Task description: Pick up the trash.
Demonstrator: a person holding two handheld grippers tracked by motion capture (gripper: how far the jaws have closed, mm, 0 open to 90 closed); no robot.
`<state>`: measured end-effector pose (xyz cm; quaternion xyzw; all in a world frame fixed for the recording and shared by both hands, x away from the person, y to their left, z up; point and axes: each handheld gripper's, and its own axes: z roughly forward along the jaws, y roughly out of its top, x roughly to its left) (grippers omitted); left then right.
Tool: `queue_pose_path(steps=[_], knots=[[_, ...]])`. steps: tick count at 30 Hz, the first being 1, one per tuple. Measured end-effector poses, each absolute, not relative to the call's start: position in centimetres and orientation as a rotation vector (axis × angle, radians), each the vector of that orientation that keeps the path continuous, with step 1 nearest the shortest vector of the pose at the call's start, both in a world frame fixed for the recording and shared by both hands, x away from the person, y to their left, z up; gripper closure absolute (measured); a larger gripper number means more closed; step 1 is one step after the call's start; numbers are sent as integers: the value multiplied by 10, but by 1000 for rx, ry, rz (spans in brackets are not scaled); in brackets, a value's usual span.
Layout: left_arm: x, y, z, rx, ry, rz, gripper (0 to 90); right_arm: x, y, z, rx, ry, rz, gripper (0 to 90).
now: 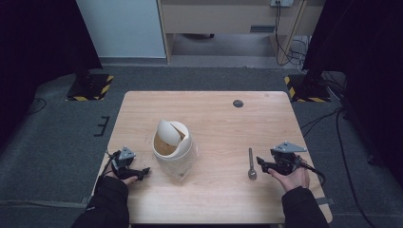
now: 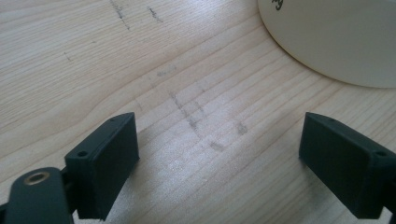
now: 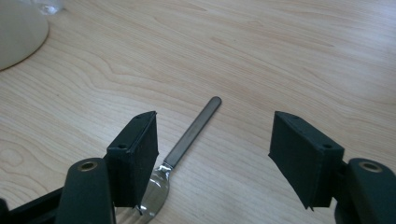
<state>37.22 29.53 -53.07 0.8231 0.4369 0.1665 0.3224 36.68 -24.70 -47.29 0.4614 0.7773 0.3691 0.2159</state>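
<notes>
On the wooden table (image 1: 214,118) we see a cream swing-lid bin (image 1: 174,145) near centre, the left gripper (image 1: 142,172) at its 8 o'clock with jaws spread, and the right gripper (image 1: 260,162), jaws likewise spread, just beside a metal spoon (image 1: 251,165) at the bin's 3 o'clock.

Wooden table (image 1: 214,118) with a bin and a spoon

A cream bin (image 1: 173,145) stands just beyond the left gripper's (image 1: 142,172) fingers; a metal spoon (image 1: 251,164) lies flat just ahead of the right gripper's (image 1: 260,163) fingers. A dark round cap (image 1: 238,103) sits far beyond both.
</notes>
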Motion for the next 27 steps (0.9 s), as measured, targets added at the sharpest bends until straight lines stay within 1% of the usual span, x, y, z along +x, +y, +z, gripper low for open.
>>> queue_pose_path(steps=[2, 5, 7, 8, 11, 13, 18, 22, 27], knots=[[373, 295, -531, 2164, 1145, 438, 81, 371, -243, -473, 1276, 2153, 1037, 332], [373, 295, -531, 2163, 1144, 437, 79, 379, -240, -473, 1284, 2145, 1033, 341], [373, 295, -531, 2164, 1143, 436, 77, 385, -235, -476, 1311, 2157, 1018, 375], [373, 295, -531, 2164, 1143, 436, 75, 385, -235, -476, 1311, 2157, 1018, 375], [373, 295, -531, 2165, 1142, 436, 73, 385, -229, -485, 1340, 2212, 983, 432], [373, 295, -531, 2165, 1142, 436, 72, 385, -229, -487, 1343, 2222, 983, 443], [373, 294, -531, 2165, 1143, 436, 72, 385, -217, -500, 1365, 2311, 891, 506], [373, 294, -531, 2169, 1141, 435, 72, 383, -214, -503, 1389, 2331, 877, 549], [373, 294, -531, 2169, 1144, 435, 71, 383, -214, -505, 1406, 2325, 849, 569]])
